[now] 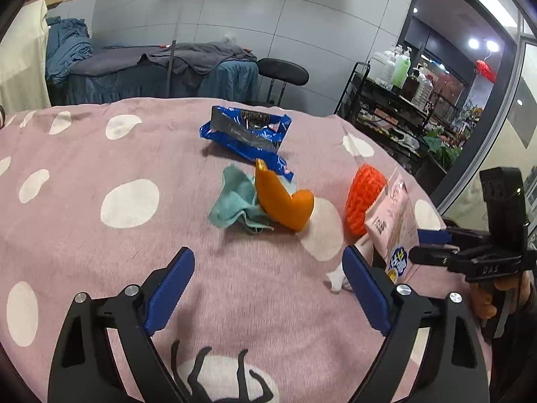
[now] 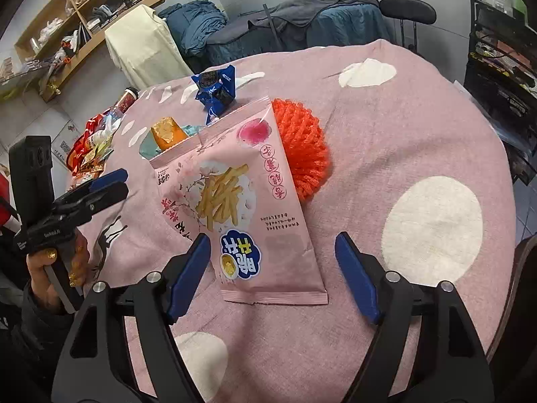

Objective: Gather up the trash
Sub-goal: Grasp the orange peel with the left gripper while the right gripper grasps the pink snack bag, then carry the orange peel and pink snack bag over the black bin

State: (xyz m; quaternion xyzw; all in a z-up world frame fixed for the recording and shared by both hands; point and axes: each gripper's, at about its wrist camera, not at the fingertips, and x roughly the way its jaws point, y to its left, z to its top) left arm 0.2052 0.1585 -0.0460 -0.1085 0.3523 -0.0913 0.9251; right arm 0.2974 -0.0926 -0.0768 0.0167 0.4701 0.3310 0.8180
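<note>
A pink snack bag (image 2: 241, 201) lies on the pink dotted tablecloth (image 2: 402, 134), its lower end between the open fingers of my right gripper (image 2: 273, 268); it also shows in the left wrist view (image 1: 392, 228). An orange-red mesh ball (image 2: 305, 147) sits behind it. A blue wrapper (image 1: 248, 134), an orange peel (image 1: 283, 201) and a teal cloth (image 1: 235, 201) lie mid-table. My left gripper (image 1: 268, 285) is open and empty above the cloth. A small white scrap (image 1: 337, 278) lies by its right finger.
A pile of wrappers and a bottle (image 2: 100, 134) lies at the table's far left edge. A black stool (image 1: 283, 72), a covered bed (image 1: 161, 70) and a metal rack (image 1: 392, 100) stand beyond the table.
</note>
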